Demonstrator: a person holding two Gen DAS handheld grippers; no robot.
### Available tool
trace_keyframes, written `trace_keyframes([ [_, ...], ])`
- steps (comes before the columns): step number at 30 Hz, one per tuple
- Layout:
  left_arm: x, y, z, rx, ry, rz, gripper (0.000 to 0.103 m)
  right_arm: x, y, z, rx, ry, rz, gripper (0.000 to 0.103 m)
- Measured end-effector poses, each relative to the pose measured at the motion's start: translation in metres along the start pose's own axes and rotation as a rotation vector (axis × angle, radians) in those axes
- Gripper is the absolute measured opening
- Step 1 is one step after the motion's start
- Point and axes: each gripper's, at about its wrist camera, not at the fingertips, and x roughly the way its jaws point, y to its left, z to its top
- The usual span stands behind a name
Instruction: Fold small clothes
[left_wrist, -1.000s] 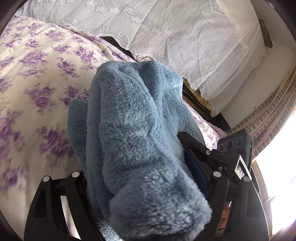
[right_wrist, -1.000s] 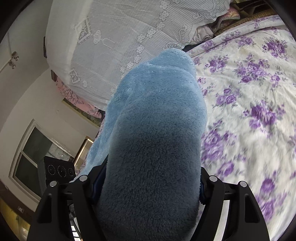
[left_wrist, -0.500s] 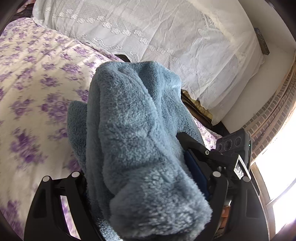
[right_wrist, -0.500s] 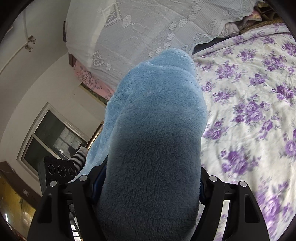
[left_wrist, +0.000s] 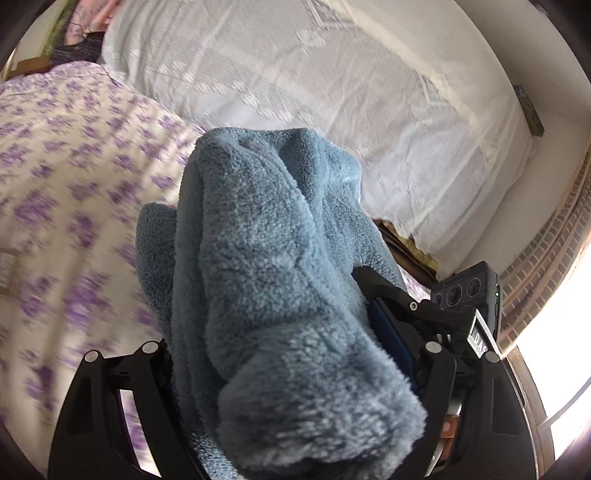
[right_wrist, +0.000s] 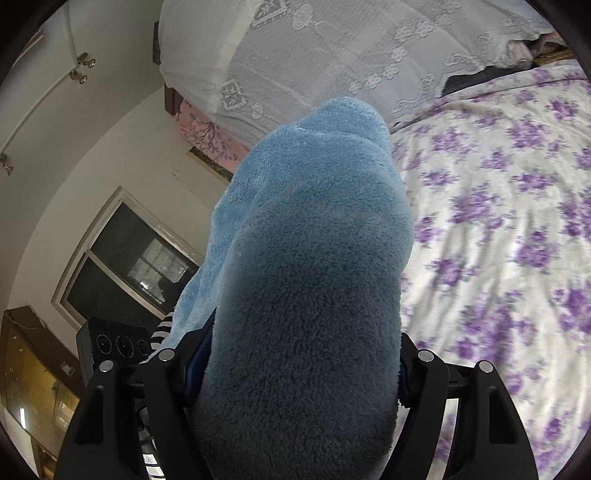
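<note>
Left wrist view: purple flower bed cover (left_wrist: 74, 206) filled left side. Left claw (left_wrist: 295, 354) squeezed tight on fluffy blue cloth (left_wrist: 266, 280) in frame middle, cloth bunched up over claw. White lace sheet (left_wrist: 369, 110) sat at upper right.

Right wrist view: window (right_wrist: 125, 266) at left. Right claw (right_wrist: 299, 354) pinched same blue cloth (right_wrist: 314, 258) in middle, held above bed cover (right_wrist: 498, 221) at right.
</note>
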Motion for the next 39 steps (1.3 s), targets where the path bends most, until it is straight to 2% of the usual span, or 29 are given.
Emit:
trace_keyframes([
  [6,-0.035,0.039,0.017,-0.063,-0.075,0.045,0.081,0.049,0.027,0.003,-0.009,0.062,0.048,0.076],
  [13,-0.056,0.079,0.028,-0.141,-0.125,0.095,0.081,0.104,0.051,-0.002,-0.03,0.134,0.072,0.076],
  [20,-0.049,0.088,0.031,-0.103,-0.152,0.221,0.082,0.144,0.044,0.002,0.004,0.197,0.086,0.076],
  [23,-0.038,0.097,0.035,-0.117,-0.134,0.244,0.083,0.153,0.032,0.006,0.012,0.211,0.077,0.076],
  [27,-0.015,0.121,0.044,-0.167,-0.085,0.226,0.084,0.167,0.018,0.01,0.016,0.227,0.039,0.076],
  [31,-0.008,0.143,0.047,-0.203,-0.09,0.32,0.084,0.199,0.008,0.01,0.026,0.288,0.036,0.075],
  [32,-0.007,0.147,0.047,-0.205,-0.087,0.352,0.087,0.206,0.007,0.008,0.015,0.301,0.034,0.075],
  [34,0.0,0.155,0.043,-0.209,-0.068,0.465,0.097,0.219,0.004,0.002,-0.03,0.318,0.019,0.076],
  [35,0.005,0.161,0.042,-0.228,-0.044,0.487,0.099,0.222,-0.003,-0.001,-0.03,0.322,0.01,0.075],
  [36,0.014,0.166,0.041,-0.231,-0.002,0.494,0.099,0.224,-0.01,-0.002,-0.023,0.33,0.019,0.073],
  [39,0.017,0.17,0.037,-0.261,0.0,0.481,0.099,0.222,-0.01,0.001,-0.05,0.342,0.02,0.073],
])
